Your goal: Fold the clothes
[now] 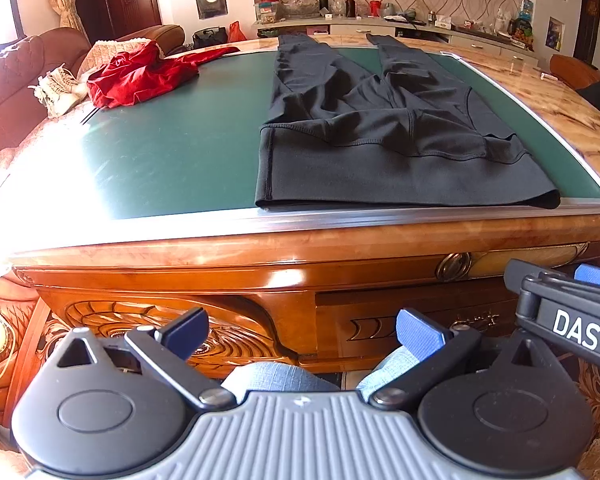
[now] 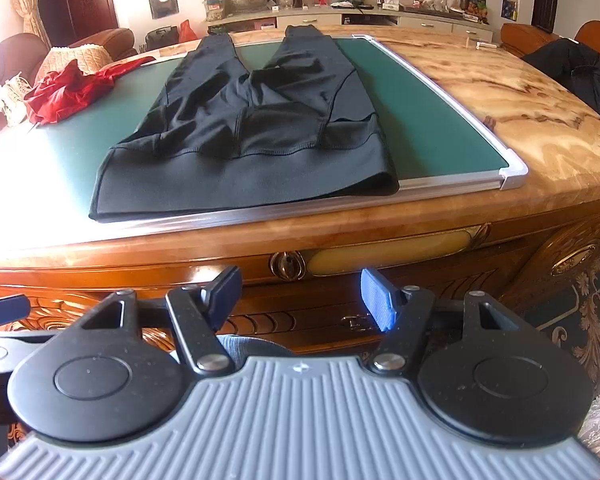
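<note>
While black leggings (image 2: 244, 136) lie flat, left claw (image 1: 302, 334) and right claw (image 2: 300, 300) gape wide, holding nothing.

1 black leggings (image 1: 364, 120), 1 red garment (image 1: 140, 76), 1 green mat (image 1: 180, 140), 1 table (image 1: 260, 248), 2 grippers: left gripper (image 1: 302, 330), right gripper (image 2: 300, 300).

black pants (image 2: 252, 136) flat on green mat (image 2: 428, 128), right gripper (image 2: 300, 300) wide apart before table edge (image 2: 260, 240)

far leg ends of the black trousers (image 1: 364, 120) beyond the table edge
</note>
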`<state>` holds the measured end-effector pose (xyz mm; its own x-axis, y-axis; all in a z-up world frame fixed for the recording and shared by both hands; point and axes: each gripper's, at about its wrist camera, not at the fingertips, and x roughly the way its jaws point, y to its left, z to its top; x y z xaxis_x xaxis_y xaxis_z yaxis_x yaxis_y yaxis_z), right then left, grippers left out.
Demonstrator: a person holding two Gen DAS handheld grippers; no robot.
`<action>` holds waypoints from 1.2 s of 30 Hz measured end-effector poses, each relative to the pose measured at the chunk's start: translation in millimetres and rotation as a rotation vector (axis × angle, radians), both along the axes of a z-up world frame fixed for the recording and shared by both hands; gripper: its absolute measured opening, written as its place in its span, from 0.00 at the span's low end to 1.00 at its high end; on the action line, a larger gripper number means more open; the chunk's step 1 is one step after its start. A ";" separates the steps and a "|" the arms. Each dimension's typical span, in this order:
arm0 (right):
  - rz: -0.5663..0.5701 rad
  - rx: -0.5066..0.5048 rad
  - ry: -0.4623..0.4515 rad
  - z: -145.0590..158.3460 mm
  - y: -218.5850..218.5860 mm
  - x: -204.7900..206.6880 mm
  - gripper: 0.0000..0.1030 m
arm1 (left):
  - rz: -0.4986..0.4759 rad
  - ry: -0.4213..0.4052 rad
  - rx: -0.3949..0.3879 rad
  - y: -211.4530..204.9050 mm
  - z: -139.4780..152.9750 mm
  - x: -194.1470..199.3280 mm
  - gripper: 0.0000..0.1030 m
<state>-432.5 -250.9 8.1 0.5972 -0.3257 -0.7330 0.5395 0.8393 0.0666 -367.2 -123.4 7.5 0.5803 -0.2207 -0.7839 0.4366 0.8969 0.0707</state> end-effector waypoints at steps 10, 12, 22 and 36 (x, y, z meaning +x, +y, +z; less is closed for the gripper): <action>0.001 0.005 0.006 -11.4 -0.7 5.0 0.72 | 0.002 0.003 0.009 2.6 -8.9 4.8 1.00; 0.003 0.005 0.005 -13.1 -0.4 5.5 0.72 | 0.000 0.004 0.007 2.6 -10.3 5.4 1.00; 0.006 -0.008 -0.001 -18.7 1.6 7.0 0.72 | -0.008 -0.007 0.013 1.7 -15.1 7.1 1.00; 0.002 -0.015 0.005 -22.2 1.7 9.3 0.72 | -0.007 -0.006 0.015 1.9 -19.7 10.0 1.00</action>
